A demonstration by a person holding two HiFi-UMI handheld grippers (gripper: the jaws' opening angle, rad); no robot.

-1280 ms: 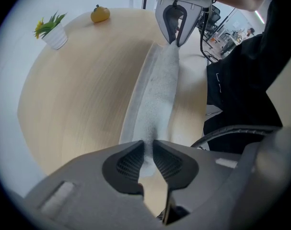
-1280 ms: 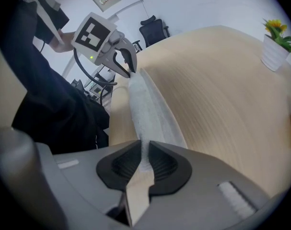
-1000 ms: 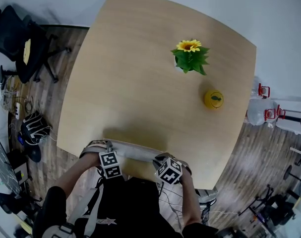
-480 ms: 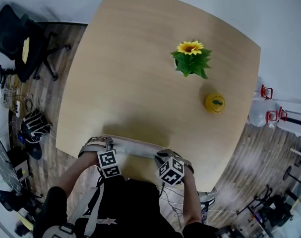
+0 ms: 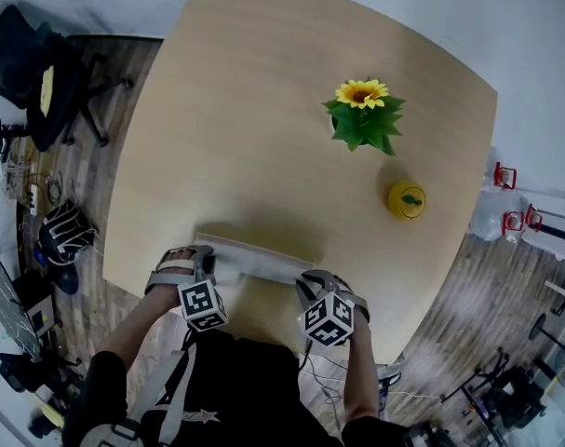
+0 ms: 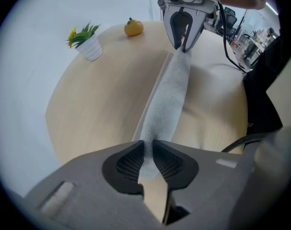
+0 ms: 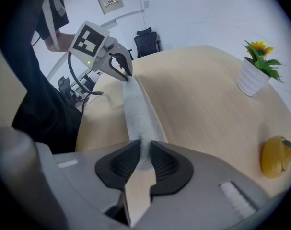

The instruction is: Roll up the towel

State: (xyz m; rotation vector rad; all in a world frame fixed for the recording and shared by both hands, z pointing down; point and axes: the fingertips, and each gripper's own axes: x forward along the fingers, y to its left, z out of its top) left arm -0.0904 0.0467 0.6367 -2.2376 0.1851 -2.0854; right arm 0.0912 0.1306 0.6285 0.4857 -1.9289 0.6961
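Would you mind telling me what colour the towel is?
Pale grey; the towel shows best in the left gripper view.

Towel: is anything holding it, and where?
Yes. The left gripper pinches one end of the towel, the right gripper the other; the right's jaws have just been opening, towel between them.

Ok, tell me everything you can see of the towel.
The towel is pale grey, fuzzy cloth, gathered into a long narrow roll, with a flat flap spread on the table beside it. It runs across the person's side of the wooden table, stretched straight between the two grippers. The left tongs pinch one end. The right tongs, which have just been opening, have the other end between them, pads touching it.
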